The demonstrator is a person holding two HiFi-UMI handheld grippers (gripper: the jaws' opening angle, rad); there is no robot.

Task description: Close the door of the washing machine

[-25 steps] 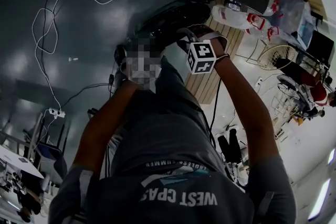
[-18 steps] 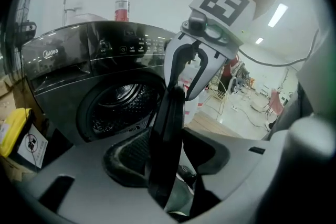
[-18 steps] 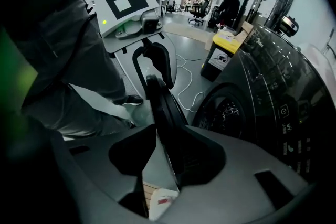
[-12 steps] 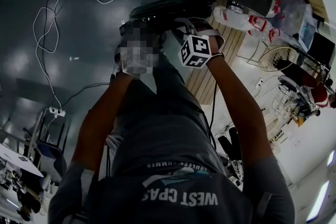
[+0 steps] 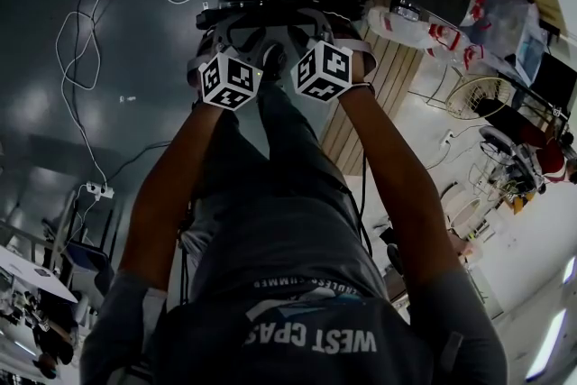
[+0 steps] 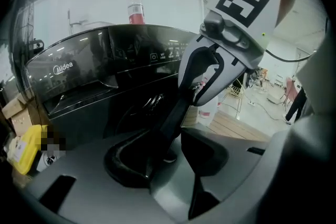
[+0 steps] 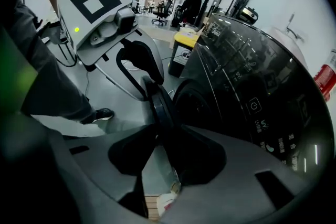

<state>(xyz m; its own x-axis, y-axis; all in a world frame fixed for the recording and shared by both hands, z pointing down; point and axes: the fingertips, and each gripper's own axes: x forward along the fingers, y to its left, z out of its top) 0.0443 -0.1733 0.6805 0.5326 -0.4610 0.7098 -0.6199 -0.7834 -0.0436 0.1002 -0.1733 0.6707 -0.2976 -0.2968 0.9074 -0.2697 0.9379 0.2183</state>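
Note:
A black washing machine stands in front of me, and its round door hangs open, seen edge-on. In the head view both grippers sit side by side on the door. The door's rim runs between the jaws of my left gripper, which are closing; a gap still shows beside the rim. My right gripper is shut on the door's rim a little further along. Each gripper shows in the other's view: the right gripper and the left gripper.
A red-capped bottle stands on top of the machine. A white cable and a power strip lie on the grey floor at left. A wooden pallet, bags and a fan crowd the right side.
Both hands moved up the picture toward the machine, carrying the door with them. The left gripper's marker cube came into plain sight beside the right one.

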